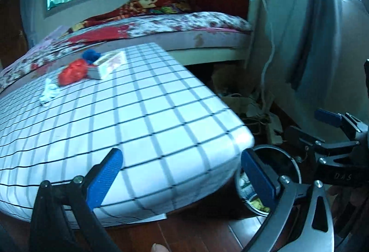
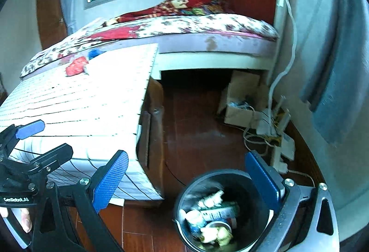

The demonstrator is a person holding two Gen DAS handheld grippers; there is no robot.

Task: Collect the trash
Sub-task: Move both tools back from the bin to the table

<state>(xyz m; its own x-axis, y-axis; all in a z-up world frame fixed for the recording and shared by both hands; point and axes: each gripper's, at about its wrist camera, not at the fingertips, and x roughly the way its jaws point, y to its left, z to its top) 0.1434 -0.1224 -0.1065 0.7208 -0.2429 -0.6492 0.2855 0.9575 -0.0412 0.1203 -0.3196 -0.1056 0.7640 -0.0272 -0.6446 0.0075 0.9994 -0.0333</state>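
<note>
On the checked tablecloth (image 1: 143,118) lie a red crumpled bag (image 1: 72,72), a blue scrap (image 1: 91,55), a flat box (image 1: 108,65) and a white crumpled tissue (image 1: 48,92), all at the far left. My left gripper (image 1: 182,180) is open and empty over the table's near corner. A black bin (image 2: 230,185) stands on the floor beside the table, holding cups, a carton and wrappers (image 2: 212,217). My right gripper (image 2: 186,180) hangs open and empty just above the bin. The red bag (image 2: 76,67) also shows in the right wrist view.
A bed (image 2: 207,44) with floral bedding and a red headboard stands behind the table. A cardboard box (image 2: 239,99), a power strip (image 2: 281,148) and tangled cables lie on the wooden floor (image 2: 196,132) by the wall. A hand's fingers (image 2: 24,219) hold the left gripper.
</note>
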